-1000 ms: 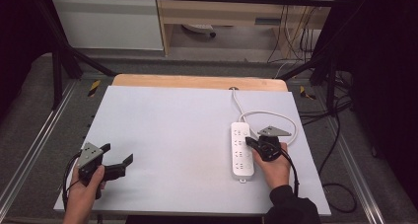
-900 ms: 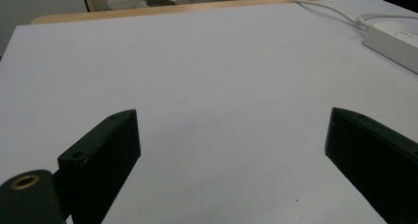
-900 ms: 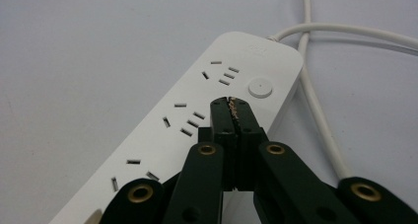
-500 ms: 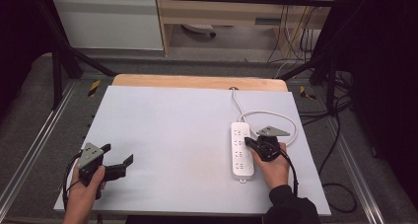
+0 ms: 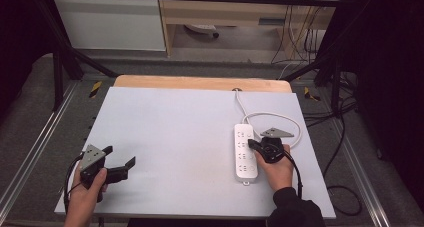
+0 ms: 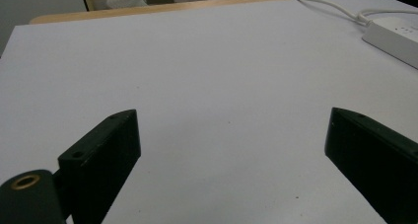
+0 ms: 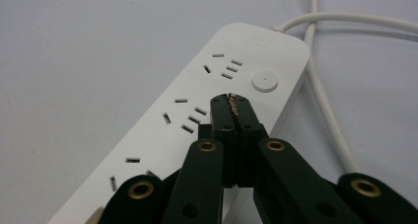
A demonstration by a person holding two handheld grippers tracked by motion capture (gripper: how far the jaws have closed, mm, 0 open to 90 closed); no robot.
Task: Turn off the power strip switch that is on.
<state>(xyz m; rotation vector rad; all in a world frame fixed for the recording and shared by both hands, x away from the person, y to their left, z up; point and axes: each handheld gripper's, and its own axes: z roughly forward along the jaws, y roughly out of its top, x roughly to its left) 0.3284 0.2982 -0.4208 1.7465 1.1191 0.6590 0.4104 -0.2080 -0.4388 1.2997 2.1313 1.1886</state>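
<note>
Nearest, at seven o'clock on the tabletop, the left tool rests with jaws spread wide, gripping nothing. At four o'clock, the right tool has its jaws pressed together, empty, tips poised over the strip, just short of the round button. The strip lies lengthwise at three o'clock, its cord looping off toward one o'clock. I'd worry the closed tips miss the button and skid into a socket slot, or push the unsteadied strip sideways. Whether the tips actually touch the strip is hard to judge; the strip's near end is cut off in the right gripper view.
</note>
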